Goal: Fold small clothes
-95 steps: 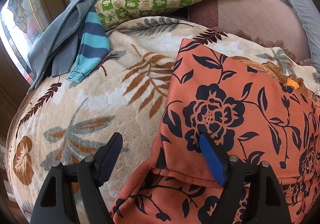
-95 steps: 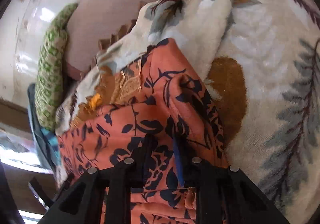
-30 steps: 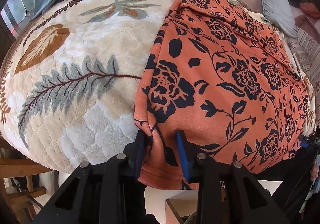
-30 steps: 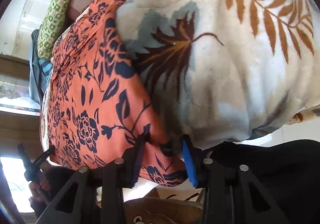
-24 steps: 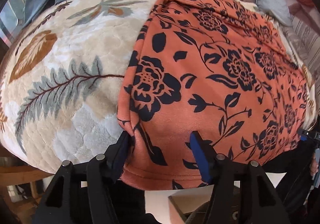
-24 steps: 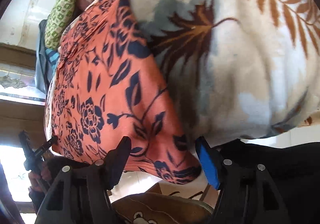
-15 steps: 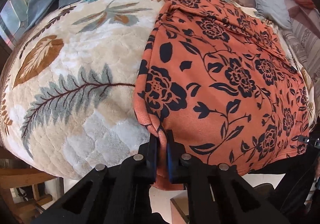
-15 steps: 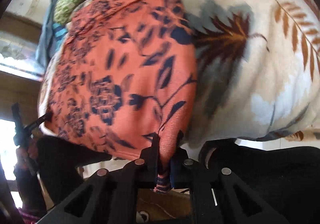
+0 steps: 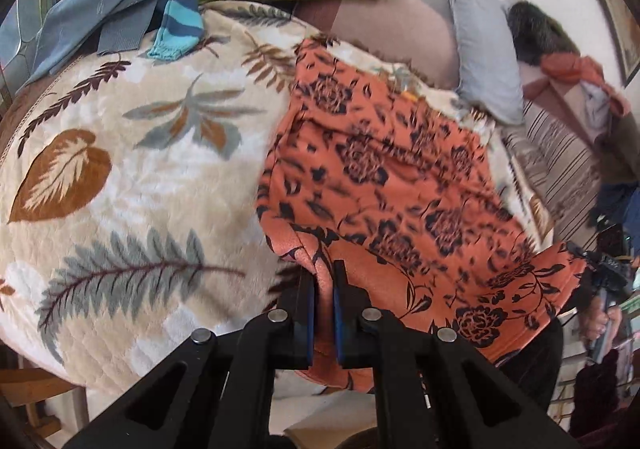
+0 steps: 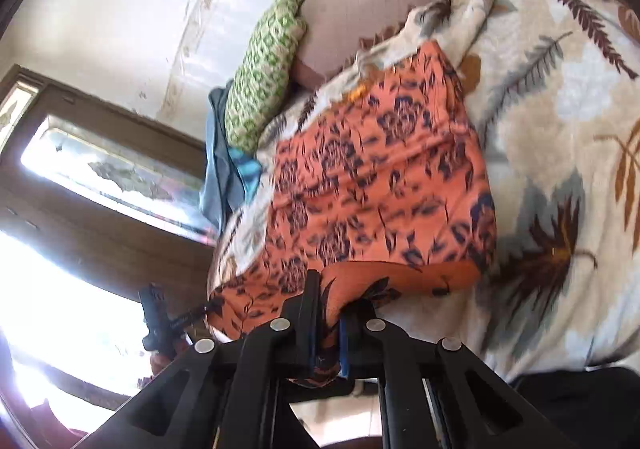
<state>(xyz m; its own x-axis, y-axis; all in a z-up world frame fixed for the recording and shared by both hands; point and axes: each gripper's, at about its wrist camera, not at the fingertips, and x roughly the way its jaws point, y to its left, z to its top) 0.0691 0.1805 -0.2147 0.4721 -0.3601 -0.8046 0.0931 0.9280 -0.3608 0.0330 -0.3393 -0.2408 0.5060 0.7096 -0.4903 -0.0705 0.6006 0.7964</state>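
The orange flowered cloth (image 9: 392,185) is spread on the leafy blanket (image 9: 120,177) of the bed, with its near edge lifted. That edge is pinched tight at one corner by the left tool (image 9: 325,313), and at the other corner by the right tool (image 10: 329,325). Both tools are closed on it. If one corner is pulled faster, a crooked fold may be made. The thin edge could also be dropped if a grip is loosened.

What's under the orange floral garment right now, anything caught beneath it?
Around the orange floral garment only the leaf-print blanket shows, so it lies on that. Both the left gripper and right gripper pinch its near edge. Whatever is beneath its middle is covered.
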